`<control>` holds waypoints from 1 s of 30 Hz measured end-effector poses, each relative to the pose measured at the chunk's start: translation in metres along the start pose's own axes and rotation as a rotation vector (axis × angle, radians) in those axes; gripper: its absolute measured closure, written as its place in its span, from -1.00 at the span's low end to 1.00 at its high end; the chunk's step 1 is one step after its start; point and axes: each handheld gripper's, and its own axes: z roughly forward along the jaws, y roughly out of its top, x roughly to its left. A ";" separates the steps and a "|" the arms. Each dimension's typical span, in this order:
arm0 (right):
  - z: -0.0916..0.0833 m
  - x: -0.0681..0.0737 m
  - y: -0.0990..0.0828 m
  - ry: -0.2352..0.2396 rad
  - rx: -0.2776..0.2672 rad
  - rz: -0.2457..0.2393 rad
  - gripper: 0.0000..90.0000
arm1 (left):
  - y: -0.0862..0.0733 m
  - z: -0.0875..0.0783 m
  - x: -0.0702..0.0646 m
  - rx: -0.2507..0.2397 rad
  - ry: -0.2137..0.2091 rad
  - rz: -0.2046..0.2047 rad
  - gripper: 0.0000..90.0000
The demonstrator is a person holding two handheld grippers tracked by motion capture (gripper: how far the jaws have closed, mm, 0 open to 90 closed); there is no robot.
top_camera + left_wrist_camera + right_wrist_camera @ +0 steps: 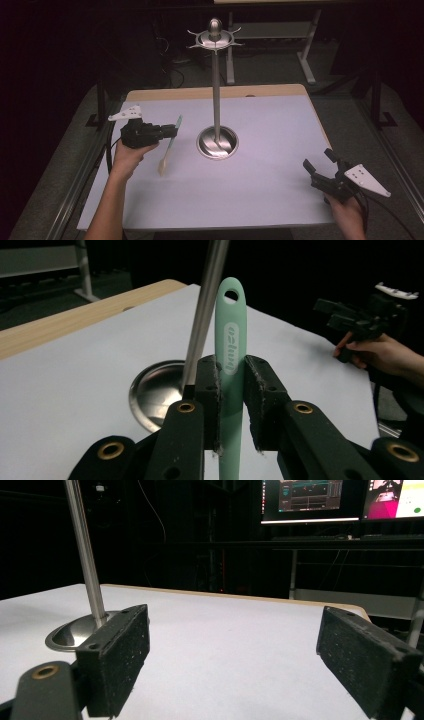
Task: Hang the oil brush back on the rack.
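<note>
A mint-green spatula [171,141] is clamped by its handle [231,355] in my left gripper [172,131], which is shut on it at the table's left. Its pale blade end hangs down toward the table [162,166], and the handle's hole end points up. A steel utensil stand [217,80] rises from a round base [217,142] at the table's middle, with a hook ring at its top [215,37]. The pole [207,305] sits just behind the spatula handle. My right gripper [320,159] rests open and empty at the table's front right, with its pads [120,655] wide apart.
The white table [270,130] has a wooden strip along its far edge [215,92]. Metal frame legs [307,50] stand on the floor behind it. Monitors [345,500] glow in the dark background of the right gripper view.
</note>
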 end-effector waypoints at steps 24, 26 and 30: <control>0.000 0.000 0.000 -0.001 0.000 0.007 -0.71 | 0.061 -0.005 -0.005 -0.088 -0.030 0.057 0.71; 0.000 0.000 0.000 -0.001 -0.001 0.006 -0.71 | 0.067 -0.006 -0.006 -0.098 -0.030 0.060 0.71; 0.000 0.000 0.000 -0.001 -0.002 0.003 -0.71 | 0.080 -0.010 -0.009 -0.117 -0.026 0.079 0.71</control>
